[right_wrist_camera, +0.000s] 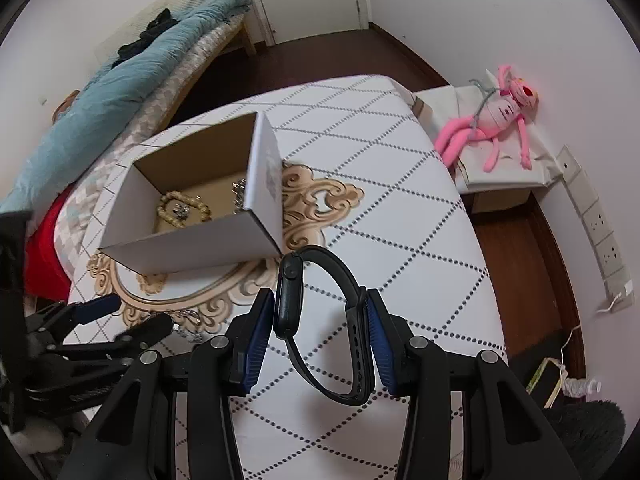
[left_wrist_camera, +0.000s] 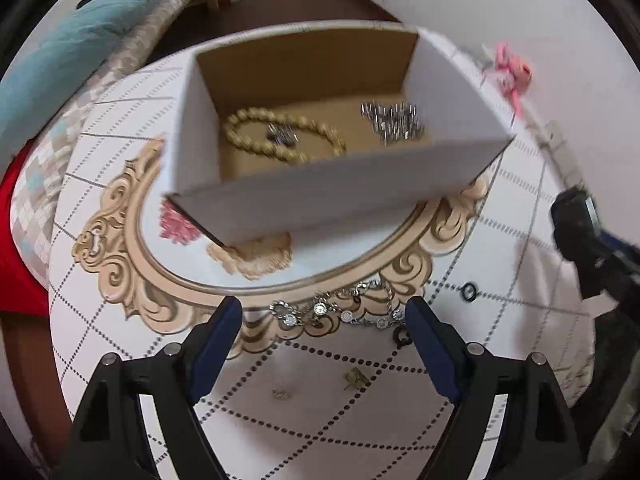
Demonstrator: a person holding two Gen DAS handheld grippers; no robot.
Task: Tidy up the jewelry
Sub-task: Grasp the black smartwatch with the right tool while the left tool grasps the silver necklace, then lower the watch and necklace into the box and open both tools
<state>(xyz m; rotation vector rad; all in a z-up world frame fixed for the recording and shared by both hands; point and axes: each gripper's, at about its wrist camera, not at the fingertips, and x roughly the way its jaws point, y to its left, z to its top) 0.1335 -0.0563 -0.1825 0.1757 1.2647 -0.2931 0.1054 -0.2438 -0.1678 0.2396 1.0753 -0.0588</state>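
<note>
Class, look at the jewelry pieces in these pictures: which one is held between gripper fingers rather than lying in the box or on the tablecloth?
The black rubber-strapped watch, gripped by the right gripper; the others lie loose.

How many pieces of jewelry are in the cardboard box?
3: a gold beaded bracelet left, a small silver piece inside its loop, a silver bracelet right. The near wall may hide more.

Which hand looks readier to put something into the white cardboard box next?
Probably right: the right gripper already clamps the black smartwatch near the white cardboard box; the left gripper is open, empty.
</note>
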